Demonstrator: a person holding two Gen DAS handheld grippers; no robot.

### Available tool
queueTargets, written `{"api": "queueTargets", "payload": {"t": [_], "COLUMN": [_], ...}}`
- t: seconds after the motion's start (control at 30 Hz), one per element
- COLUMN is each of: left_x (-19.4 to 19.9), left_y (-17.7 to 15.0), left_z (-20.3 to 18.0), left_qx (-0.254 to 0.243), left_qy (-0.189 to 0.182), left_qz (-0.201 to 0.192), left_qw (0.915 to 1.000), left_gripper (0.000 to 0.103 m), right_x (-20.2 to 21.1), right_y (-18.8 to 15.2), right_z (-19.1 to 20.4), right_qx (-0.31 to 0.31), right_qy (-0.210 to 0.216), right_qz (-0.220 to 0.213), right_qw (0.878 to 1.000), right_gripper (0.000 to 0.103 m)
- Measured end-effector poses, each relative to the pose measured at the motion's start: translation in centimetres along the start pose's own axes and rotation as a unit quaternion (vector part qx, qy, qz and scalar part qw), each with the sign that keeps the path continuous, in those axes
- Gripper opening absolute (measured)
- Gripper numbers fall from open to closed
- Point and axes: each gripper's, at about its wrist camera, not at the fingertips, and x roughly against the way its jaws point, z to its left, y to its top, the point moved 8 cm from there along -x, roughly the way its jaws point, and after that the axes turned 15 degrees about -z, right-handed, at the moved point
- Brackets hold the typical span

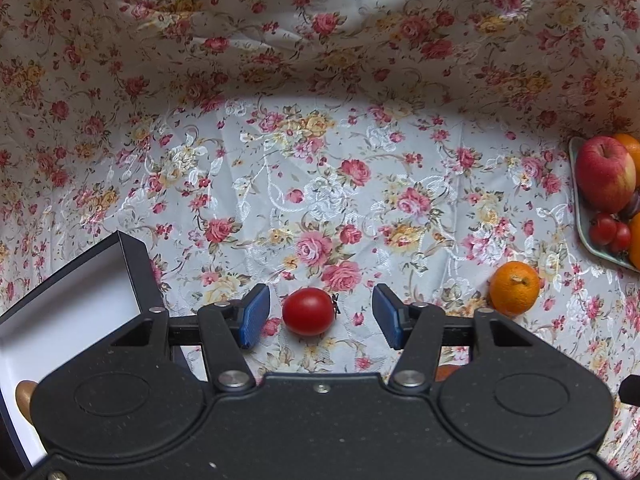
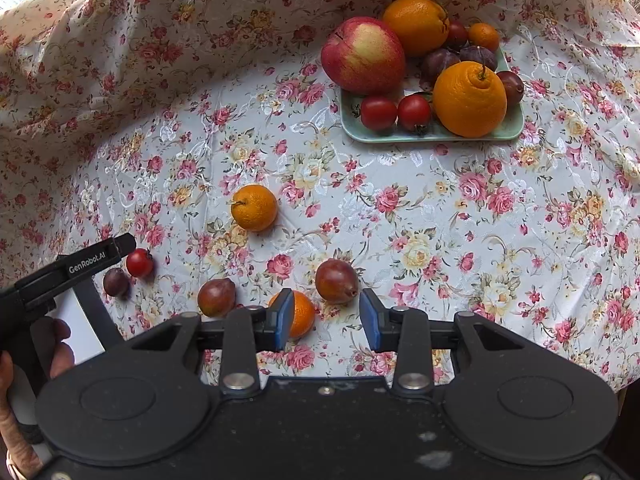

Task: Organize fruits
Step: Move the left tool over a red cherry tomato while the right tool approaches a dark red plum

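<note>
From the left wrist view, we see the left tongs (image 1: pixel 320 316) standing apart with a cherry tomato (image 1: pixel 308 311) between the blue pads, touching neither; it rests on the floral cloth (image 1: pixel 320 160) over the worktop. A dark box with a white inside (image 1: pixel 72 300) sits at the near left, a small orange (image 1: pixel 515 288) lies to the right, and a pale green tray (image 1: pixel 580 216) of fruit shows at the far right edge. We judge the tomato light, smooth and thin-skinned, so it wants a gentle squeeze across its round middle, clear of the stem end on its right. From the right wrist view, the right tongs (image 2: pixel 326 318) are partly apart and hold nothing; an orange fruit (image 2: pixel 302 314) lies just behind the left pad, and whether it touches the pad we cannot tell. A reddish pear (image 2: pixel 336 280) sits just beyond the gap, another pear-like fruit (image 2: pixel 216 297) to the left, and a plum (image 2: pixel 116 282) near the tomato at the left tongs. The tray at the far right holds an apple (image 2: pixel 362 54), two large oranges, plums and two tomatoes. Pears look firmer and heavier; we would grip across the belly.
</note>
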Motion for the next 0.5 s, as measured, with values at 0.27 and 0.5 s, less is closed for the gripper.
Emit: {"api": "queueTargets", "payload": {"t": [0.27, 0.5], "left_x": [-2.1, -3.2], "left_y": [-0.7, -1.1], "left_z": [-0.4, -0.4], "left_qx": [0.000, -0.008], "left_qy": [-0.011, 0.004], "left_qz": [0.036, 0.051], "left_qw": [0.9993, 0.9986], "left_gripper": [0.061, 0.061], "right_x": [-1.3, -2.4], "right_y": [1.2, 2.0], "right_z": [0.8, 1.4], "right_qx": [-0.009, -0.015], "right_qy": [0.007, 0.017], "right_qz": [0.011, 0.023], "right_qw": [1.000, 0.999], "right_gripper": [0.039, 0.039]}}
